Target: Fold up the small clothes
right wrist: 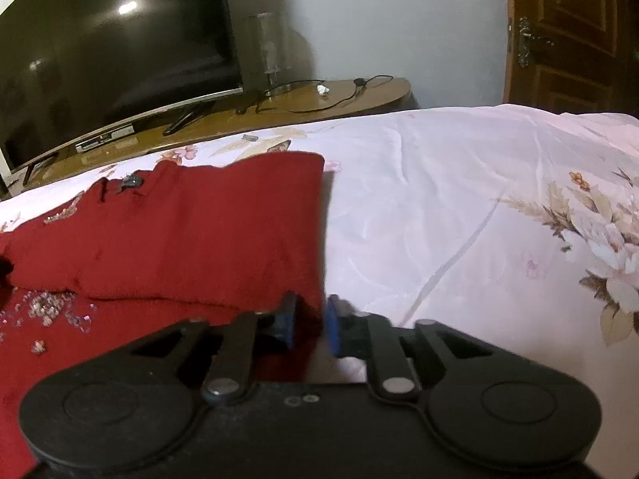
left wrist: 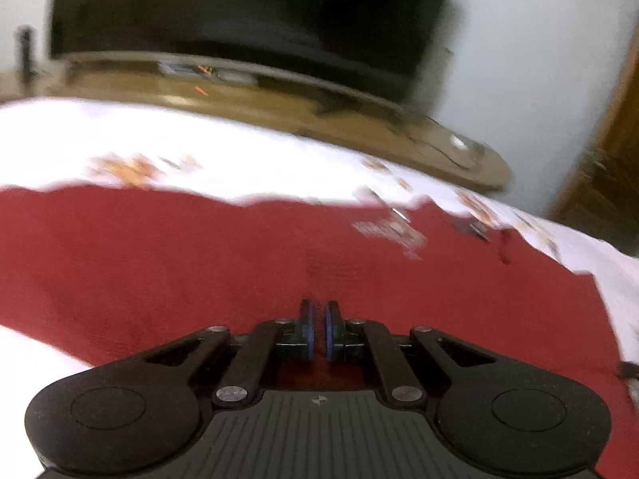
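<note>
Dim room, left view motion-blurred, lamp glare on television (right wrist: 112, 52), fisheye-bent edges

The left wrist view looks forward over the left tool (left wrist: 318, 329) from low and close above the red garment (left wrist: 199, 255), facing the television (left wrist: 247, 12) on its wooden stand (left wrist: 359, 119) past the bed (left wrist: 179, 139); it is blurred. The right wrist view looks over the right tool (right wrist: 311, 325) from the garment's right edge (right wrist: 199, 223), facing the same way but turned rightward to take in the door (right wrist: 575, 28). Both views share the garment, bed (right wrist: 439, 183), television (right wrist: 112, 52) and stand (right wrist: 339, 95).
</note>
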The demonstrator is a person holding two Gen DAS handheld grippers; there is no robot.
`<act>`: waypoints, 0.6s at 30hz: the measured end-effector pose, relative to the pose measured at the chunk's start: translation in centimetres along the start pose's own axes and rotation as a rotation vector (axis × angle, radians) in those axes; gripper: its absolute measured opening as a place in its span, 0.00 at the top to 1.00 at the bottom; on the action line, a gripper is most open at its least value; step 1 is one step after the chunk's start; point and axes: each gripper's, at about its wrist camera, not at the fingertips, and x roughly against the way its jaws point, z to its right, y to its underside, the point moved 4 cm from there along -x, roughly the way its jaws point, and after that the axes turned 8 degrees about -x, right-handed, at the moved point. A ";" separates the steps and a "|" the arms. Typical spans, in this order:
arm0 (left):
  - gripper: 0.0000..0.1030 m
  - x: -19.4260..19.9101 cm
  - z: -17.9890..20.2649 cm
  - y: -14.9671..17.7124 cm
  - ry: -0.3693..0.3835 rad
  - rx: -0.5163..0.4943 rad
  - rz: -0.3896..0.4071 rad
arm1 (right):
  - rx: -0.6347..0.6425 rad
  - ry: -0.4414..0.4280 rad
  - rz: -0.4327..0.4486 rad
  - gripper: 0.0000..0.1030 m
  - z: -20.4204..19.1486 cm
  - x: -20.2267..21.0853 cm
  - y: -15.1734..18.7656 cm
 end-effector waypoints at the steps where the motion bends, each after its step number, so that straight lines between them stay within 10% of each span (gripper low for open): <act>1: 0.96 0.9 -0.3 -0.4 -0.037 0.000 0.041 | -0.005 -0.014 0.028 0.74 0.2 0.4 -0.5; 6: 0.93 0.1 5.1 -3.2 0.065 -0.121 0.107 | 0.007 -0.061 0.105 0.75 -0.7 -0.5 -3.7; 8: 0.30 -1.5 8.7 -3.3 0.137 -0.184 0.095 | 0.040 -0.074 0.117 0.75 -2.0 -2.0 -4.6; 9: 0.19 -2.2 10.1 -3.2 0.161 -0.198 0.109 | 0.057 -0.084 0.119 0.75 -2.7 -2.9 -5.0; 12: 0.23 -4.6 12.1 -2.2 0.161 -0.241 0.078 | 0.093 -0.108 0.104 0.76 -4.3 -5.5 -5.7; 14: 0.54 -5.8 11.5 -1.1 0.087 -0.289 0.046 | 0.153 -0.104 0.082 0.80 -5.0 -7.1 -5.8; 18: 0.56 -4.7 8.1 -0.7 0.034 -0.263 0.060 | 0.092 0.035 0.061 0.70 -1.0 -8.7 -6.6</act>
